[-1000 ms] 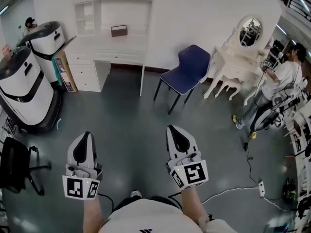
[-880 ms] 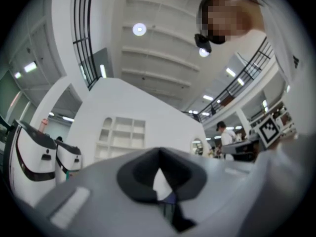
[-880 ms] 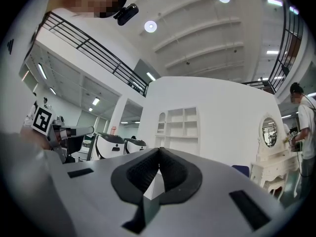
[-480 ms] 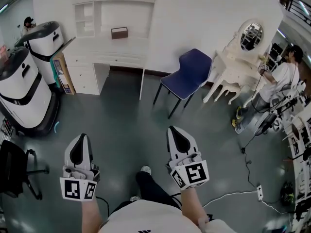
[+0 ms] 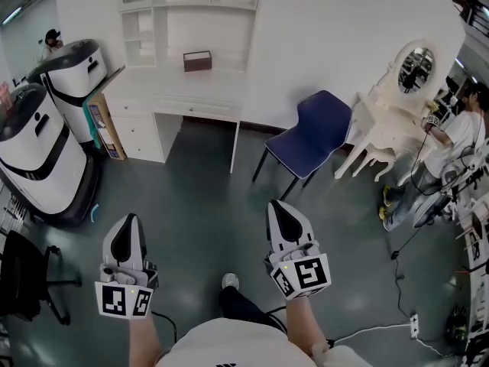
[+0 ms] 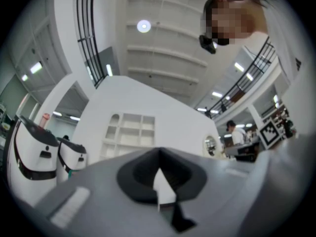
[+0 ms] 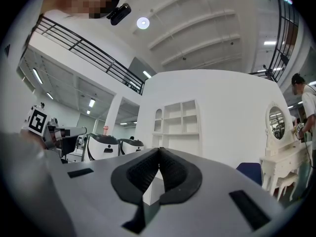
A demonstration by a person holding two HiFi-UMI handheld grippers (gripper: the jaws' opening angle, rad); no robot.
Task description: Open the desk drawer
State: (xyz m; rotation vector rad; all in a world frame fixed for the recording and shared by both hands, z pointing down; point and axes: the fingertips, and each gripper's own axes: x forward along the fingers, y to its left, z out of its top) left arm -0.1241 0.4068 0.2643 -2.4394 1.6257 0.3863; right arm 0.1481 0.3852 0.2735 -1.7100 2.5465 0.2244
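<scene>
Desk drawer (image 5: 200,108) shut under the white desktop (image 5: 172,82), well ahead but nearer than a second ago; left gripper (image 5: 131,220) and right gripper (image 5: 276,205) both pressed together, empty, so approach only

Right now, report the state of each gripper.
Left gripper: closed, holding nothing.
Right gripper: closed, holding nothing.

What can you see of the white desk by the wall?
The desk is white, apparently painted wood, against the wall. A shallow drawer sits shut under the top; a drawer stack carries its left end, a slim leg its right. Open shelves rise from it; a brown box rests on top.
</scene>
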